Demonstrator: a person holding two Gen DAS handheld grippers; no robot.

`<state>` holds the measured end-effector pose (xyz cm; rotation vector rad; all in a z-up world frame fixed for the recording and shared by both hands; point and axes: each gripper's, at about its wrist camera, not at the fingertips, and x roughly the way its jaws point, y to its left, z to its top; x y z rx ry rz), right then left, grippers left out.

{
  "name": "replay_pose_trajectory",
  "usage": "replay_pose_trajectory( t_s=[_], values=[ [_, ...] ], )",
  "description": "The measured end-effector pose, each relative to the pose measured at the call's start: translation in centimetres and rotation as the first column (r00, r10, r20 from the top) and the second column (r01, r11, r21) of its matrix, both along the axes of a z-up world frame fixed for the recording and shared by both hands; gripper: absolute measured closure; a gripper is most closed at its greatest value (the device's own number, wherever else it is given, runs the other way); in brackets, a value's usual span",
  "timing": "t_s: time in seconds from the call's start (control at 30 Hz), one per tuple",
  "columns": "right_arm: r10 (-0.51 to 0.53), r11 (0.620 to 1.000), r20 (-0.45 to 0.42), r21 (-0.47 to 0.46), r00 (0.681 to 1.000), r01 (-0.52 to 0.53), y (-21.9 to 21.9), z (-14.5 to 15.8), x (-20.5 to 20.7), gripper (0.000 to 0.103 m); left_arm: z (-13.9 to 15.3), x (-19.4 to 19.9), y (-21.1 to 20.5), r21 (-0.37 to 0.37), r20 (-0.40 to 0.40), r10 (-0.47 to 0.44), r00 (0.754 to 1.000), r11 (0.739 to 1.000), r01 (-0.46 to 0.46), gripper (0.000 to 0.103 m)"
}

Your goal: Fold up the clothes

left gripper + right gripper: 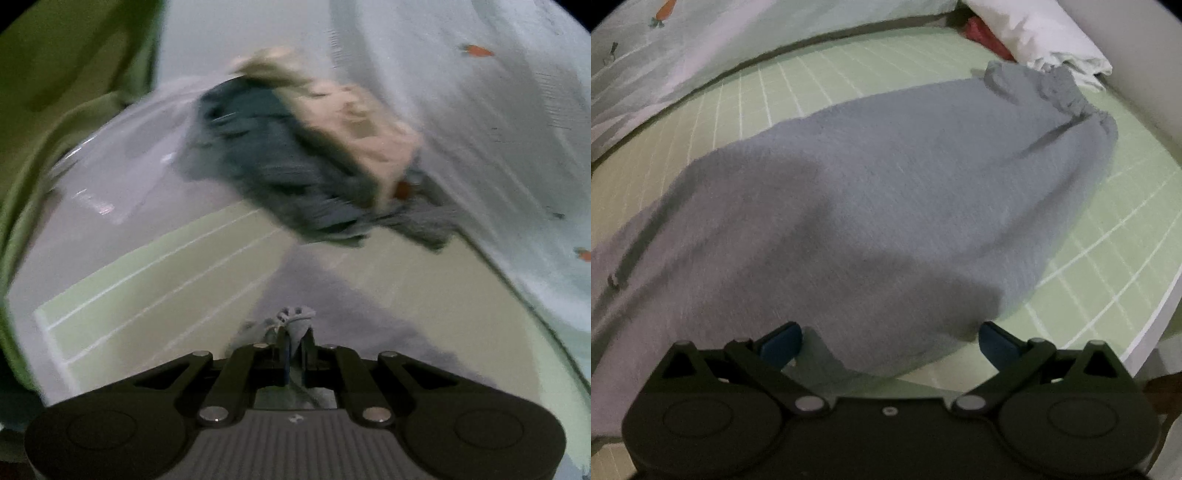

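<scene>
A grey knitted garment [886,192] lies spread on a green gridded mat [1089,236], its gathered end far right. My right gripper [890,341] is open, its blue pads [781,345] on either side of the garment's near edge. My left gripper [293,339] is shut on a bunched bit of grey cloth [295,319] and holds it above the mat [147,280]. The left wrist view is blurred.
A pile of dark blue and beige clothes [295,155] lies beyond the left gripper. A white sheet with carrot prints [498,110] borders the mat. A white pillow [1045,33] and something red [982,35] lie far right. Green fabric [55,110] hangs at left.
</scene>
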<state>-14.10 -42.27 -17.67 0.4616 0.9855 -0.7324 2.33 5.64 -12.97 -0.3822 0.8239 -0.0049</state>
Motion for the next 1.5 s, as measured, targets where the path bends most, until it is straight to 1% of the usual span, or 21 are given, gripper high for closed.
replay_pose_trajectory(
  t_s=[0.07, 0.13, 0.27, 0.4, 0.53, 0.57, 0.63, 0.67, 0.7, 0.73, 0.77, 0.83, 0.87, 0.93, 1.03, 1.07, 1.17, 1.23, 1.33, 1.43, 1.5],
  values=[
    [0.004, 1.0, 0.01, -0.004, 1.0, -0.004, -1.3, 0.4, -0.4, 0.0, -0.1, -1.2, -3.5, 0.009, 0.001, -0.075, 0.997, 0.997, 0.075, 0.097],
    [0.008, 1.0, 0.019, -0.009, 1.0, -0.008, -2.7, 0.8, -0.8, 0.0, -0.2, -2.4, -7.1, 0.018, 0.002, -0.15, 0.989, 0.989, 0.15, 0.097],
    [0.033, 0.999, 0.021, -0.018, 0.999, -0.032, -5.5, 1.1, -2.0, 0.0, -0.4, -4.9, -14.2, 0.035, 0.001, -0.296, 0.955, 0.955, 0.296, 0.097],
    [0.053, 0.998, 0.007, -0.022, 0.999, -0.053, -8.1, 0.7, -3.3, 0.0, -0.5, -7.3, -21.3, 0.053, -0.002, -0.436, 0.9, 0.899, 0.435, 0.097],
    [0.097, 0.995, -0.019, -0.018, 0.995, -0.097, -10.4, 0.1, -4.2, 0.0, -0.7, -9.7, -28.4, 0.069, -0.008, -0.566, 0.825, 0.822, 0.565, 0.096],
    [0.111, 0.994, -0.025, -0.016, 0.994, -0.111, -10.9, 0.0, -4.3, 0.0, -1.4, -10.1, -29.3, 0.066, -0.041, -0.573, 0.818, 0.816, 0.575, 0.095],
    [0.138, 0.99, -0.034, -0.015, 0.99, -0.139, -11.8, -0.1, -4.5, 0.0, -3.3, -10.6, -30.3, 0.05, -0.143, -0.559, 0.817, 0.82, 0.57, 0.095],
    [0.152, 0.988, -0.037, -0.018, 0.988, -0.152, -12.0, -0.1, -4.5, 0.0, -3.8, -10.8, -30.3, 0.032, -0.163, -0.54, 0.826, 0.833, 0.552, 0.095],
    [0.166, 0.986, -0.039, -0.023, 0.985, -0.166, -12.2, -0.1, -4.5, 0.0, -3.8, -10.8, -29.9, 0.007, -0.163, -0.513, 0.843, 0.854, 0.521, 0.09],
    [0.18, 0.983, -0.04, -0.029, 0.983, -0.181, -12.1, 0.0, -4.5, 0.0, -3.7, -10.8, -29.4, -0.01, -0.16, -0.489, 0.858, 0.87, 0.494, 0.081],
    [0.191, 0.981, -0.04, -0.033, 0.981, -0.192, -12.1, 0.0, -4.5, 0.0, -3.4, -10.8, -28.9, -0.022, -0.158, -0.466, 0.871, 0.883, 0.469, 0.076],
    [0.203, 0.978, -0.04, -0.033, 0.978, -0.204, -12.0, 0.0, -4.4, 0.0, -2.6, -11.0, -28.1, -0.026, -0.146, -0.423, 0.894, 0.905, 0.424, 0.057],
    [0.206, 0.978, -0.038, -0.033, 0.978, -0.207, -11.8, 0.0, -4.2, 0.0, -2.1, -10.7, -27.5, -0.026, -0.132, -0.404, 0.905, 0.914, 0.404, 0.052],
    [0.214, 0.976, -0.029, -0.038, 0.977, -0.215, -11.1, 0.3, -3.5, 0.0, -1.2, -10.4, -26.2, -0.026, -0.107, -0.375, 0.921, 0.927, 0.375, 0.035],
    [0.234, 0.971, -0.008, -0.051, 0.972, -0.234, -9.5, 0.8, -2.2, 0.0, -0.5, -9.4, -24.0, 0.001, -0.104, -0.336, 0.936, 0.941, 0.338, 0.023],
    [0.249, 0.967, -0.001, -0.056, 0.968, -0.249, -8.6, 0.9, -1.6, 0.0, -0.4, -9.0, -23.4, 0.022, -0.113, -0.324, 0.939, 0.944, 0.328, 0.022],
    [0.297, 0.953, 0.018, -0.073, 0.955, -0.295, -5.8, 1.3, 0.1, 0.0, -0.9, -7.7, -21.5, 0.103, -0.173, -0.296, 0.94, 0.943, 0.316, 0.018],
    [0.325, 0.943, 0.029, -0.083, 0.945, -0.322, -3.7, 1.6, 1.5, 0.0, -1.1, -6.9, -20.1, 0.137, -0.201, -0.29, 0.936, 0.937, 0.32, 0.016],
    [0.359, 0.93, 0.048, -0.105, 0.932, -0.352, -0.5, 2.2, 3.6, 0.0, -1.3, -5.1, -17.8, 0.155, -0.217, -0.307, 0.927, 0.926, 0.343, 0.01],
    [0.377, 0.923, 0.078, -0.12, 0.923, -0.367, 2.5, 2.7, 5.6, 0.001, -1.3, -3.3, -15.8, 0.169, -0.214, -0.341, 0.915, 0.91, 0.378, 0.009],
    [0.385, 0.92, 0.108, -0.121, 0.916, -0.373, 4.2, 2.8, 7.0, 0.006, -1.2, -2.2, -14.5, 0.183, -0.208, -0.367, 0.907, 0.896, 0.404, 0.008]
  ],
)
